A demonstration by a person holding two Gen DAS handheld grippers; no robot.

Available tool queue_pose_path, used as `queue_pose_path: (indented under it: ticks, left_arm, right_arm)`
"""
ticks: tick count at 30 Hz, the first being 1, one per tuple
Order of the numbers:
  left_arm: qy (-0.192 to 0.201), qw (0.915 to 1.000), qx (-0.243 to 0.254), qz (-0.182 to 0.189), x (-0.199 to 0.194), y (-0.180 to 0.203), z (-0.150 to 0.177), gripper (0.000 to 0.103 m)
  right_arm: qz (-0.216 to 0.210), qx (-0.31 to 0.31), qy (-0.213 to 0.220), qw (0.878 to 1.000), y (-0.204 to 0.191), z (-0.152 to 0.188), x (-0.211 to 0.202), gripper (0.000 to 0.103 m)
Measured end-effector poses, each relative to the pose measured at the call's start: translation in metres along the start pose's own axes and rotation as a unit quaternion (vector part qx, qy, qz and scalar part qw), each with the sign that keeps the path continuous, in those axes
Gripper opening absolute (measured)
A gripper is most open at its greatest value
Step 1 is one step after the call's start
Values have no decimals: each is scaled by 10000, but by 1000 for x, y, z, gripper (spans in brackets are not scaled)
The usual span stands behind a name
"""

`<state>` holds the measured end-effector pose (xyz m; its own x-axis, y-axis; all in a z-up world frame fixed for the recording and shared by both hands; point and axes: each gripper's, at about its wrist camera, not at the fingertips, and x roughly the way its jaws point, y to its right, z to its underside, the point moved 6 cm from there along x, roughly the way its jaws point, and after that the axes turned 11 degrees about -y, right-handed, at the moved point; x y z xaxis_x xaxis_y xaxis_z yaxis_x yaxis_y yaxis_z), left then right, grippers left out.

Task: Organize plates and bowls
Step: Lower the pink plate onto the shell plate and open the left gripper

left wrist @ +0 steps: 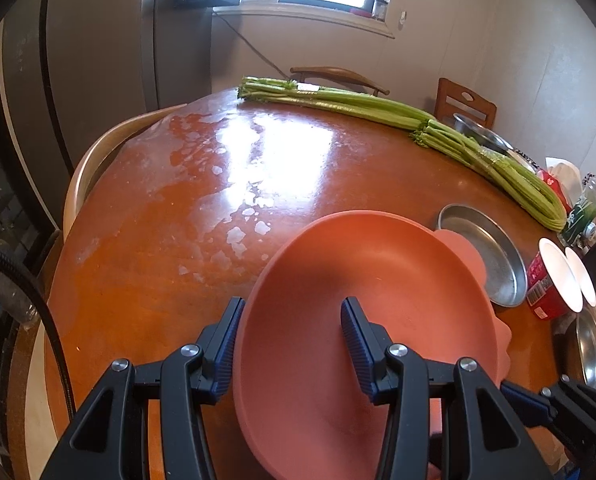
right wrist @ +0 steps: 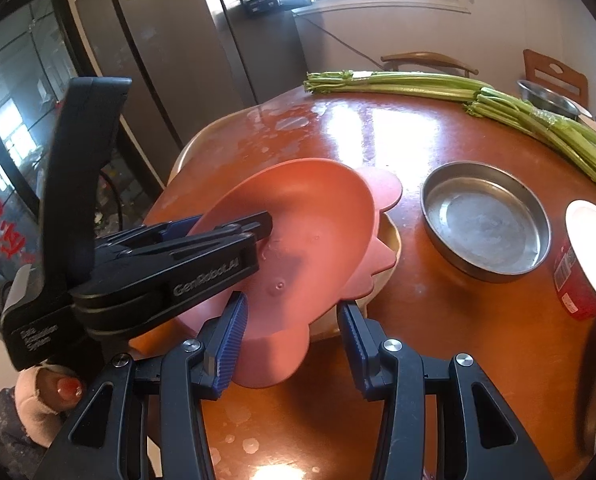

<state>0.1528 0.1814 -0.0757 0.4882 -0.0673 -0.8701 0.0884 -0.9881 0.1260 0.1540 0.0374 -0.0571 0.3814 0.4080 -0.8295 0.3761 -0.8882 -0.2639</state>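
Observation:
A salmon-pink bowl lies tilted between my left gripper's fingers, one finger outside its rim and one inside. In the right wrist view the left gripper clamps the pink bowl by its rim. Under it sits a pink scalloped plate on a cream dish. My right gripper is open, its fingers either side of the scalloped plate's near edge. A round steel pan sits to the right; it also shows in the left wrist view.
Celery bunches lie across the far side of the round brown table. A red cup with a white lid stands at the right. Another steel bowl sits far right. Chairs and a refrigerator surround the table.

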Motion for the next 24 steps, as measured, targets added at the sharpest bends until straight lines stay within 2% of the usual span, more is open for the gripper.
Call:
queue_pose_path:
  ticks: [13, 24]
  left_arm:
    - [-81, 10000, -14, -31, 11, -1, -1, 49]
    - [4, 9999, -151, 35, 2, -11, 0, 49]
  right_arm:
    - [5, -115, 13, 9999, -9, 1, -3, 52]
    - [16, -228, -144, 9996, -13, 4, 3, 53]
